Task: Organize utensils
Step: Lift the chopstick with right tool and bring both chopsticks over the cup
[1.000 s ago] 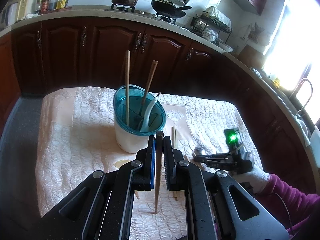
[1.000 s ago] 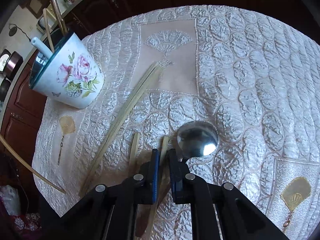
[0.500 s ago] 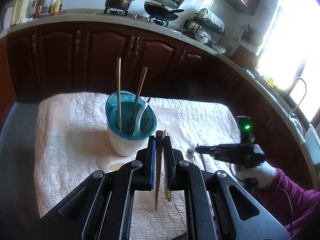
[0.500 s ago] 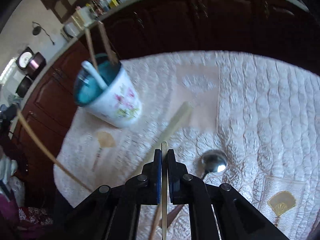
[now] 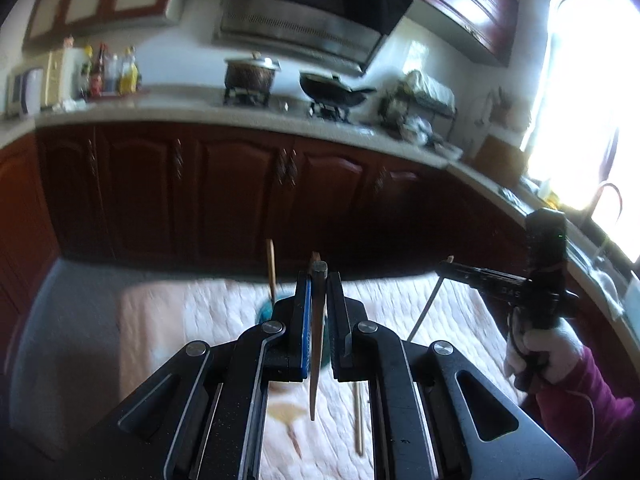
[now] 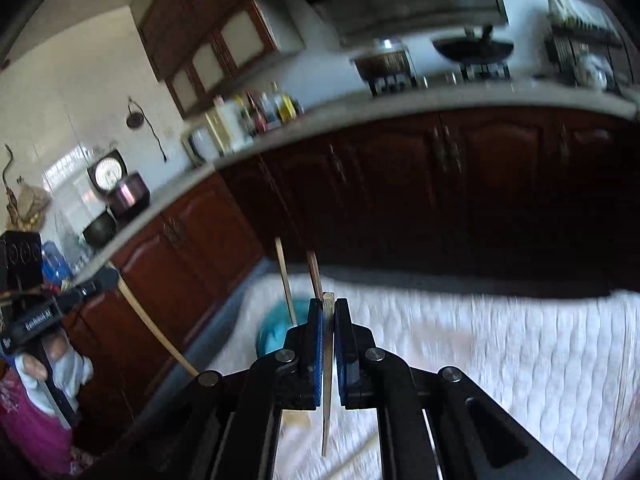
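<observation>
My left gripper [image 5: 318,280] is shut on a brown chopstick [image 5: 313,396] that hangs down over the white quilted cloth [image 5: 208,320]. Behind its fingers the teal utensil cup [image 5: 265,313] is mostly hidden, with a chopstick [image 5: 271,268] standing in it. My right gripper [image 6: 328,304] is shut on a pale chopstick [image 6: 326,420], held above the cloth [image 6: 500,352]. The blurred teal cup [image 6: 274,334] sits just left of its fingers. Each gripper shows in the other's view: the right gripper [image 5: 444,268] with its pale chopstick [image 5: 426,308], and the left gripper [image 6: 108,276] with its brown chopstick [image 6: 154,326].
Another chopstick [image 5: 359,420] lies on the cloth near the front. Dark wooden cabinets [image 5: 240,184] and a counter with a pot [image 5: 250,74] and a pan [image 5: 332,92] run behind the table. A gloved hand [image 5: 540,352] in a magenta sleeve holds the right gripper.
Both grippers have risen, each with a chopstick. The right one has lifted its pale chopstick off the cloth, and the spoon has dropped out of view. Both views now tilt up toward the cabinets.
</observation>
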Demonstrator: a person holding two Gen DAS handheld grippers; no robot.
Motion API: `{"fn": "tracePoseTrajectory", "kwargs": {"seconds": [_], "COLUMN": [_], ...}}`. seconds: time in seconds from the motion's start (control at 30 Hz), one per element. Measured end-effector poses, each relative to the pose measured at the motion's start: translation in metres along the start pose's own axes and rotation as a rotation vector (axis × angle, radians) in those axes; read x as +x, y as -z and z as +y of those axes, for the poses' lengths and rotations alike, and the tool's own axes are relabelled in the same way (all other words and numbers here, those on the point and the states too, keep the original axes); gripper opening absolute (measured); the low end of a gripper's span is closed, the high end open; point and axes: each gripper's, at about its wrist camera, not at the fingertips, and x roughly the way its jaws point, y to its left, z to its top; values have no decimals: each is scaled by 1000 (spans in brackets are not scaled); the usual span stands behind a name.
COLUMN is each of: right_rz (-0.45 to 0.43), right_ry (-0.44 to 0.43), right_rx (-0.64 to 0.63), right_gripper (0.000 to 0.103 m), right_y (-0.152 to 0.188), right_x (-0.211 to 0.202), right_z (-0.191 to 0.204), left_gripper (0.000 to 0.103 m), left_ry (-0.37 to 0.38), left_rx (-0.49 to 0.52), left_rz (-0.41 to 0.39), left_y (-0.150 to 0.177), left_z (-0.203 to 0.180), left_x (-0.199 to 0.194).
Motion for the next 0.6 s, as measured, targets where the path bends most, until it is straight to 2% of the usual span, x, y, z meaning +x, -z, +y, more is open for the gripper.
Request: {"fn": "tracePoseTrajectory", "kwargs": {"seconds": [0.13, 0.23, 0.43, 0.6], "right_rz": [-51, -63, -70, -40], "right_ry": [32, 21, 36, 35], "right_rx": [-37, -30, -54, -61], "right_gripper": [5, 5, 5, 5], "right_y": [-30, -46, -63, -53], "right_x": [12, 23, 47, 74], "right_z": [15, 18, 25, 21], "left_gripper": [6, 6, 6, 6], "left_ry": [-36, -94, -111, -152], "left_rx": [5, 35, 17, 14], "left_rz": [-53, -77, -32, 2], "left_y": [-24, -32, -29, -15], "left_z": [4, 7, 19, 24], "left_x": [10, 25, 67, 103]}}
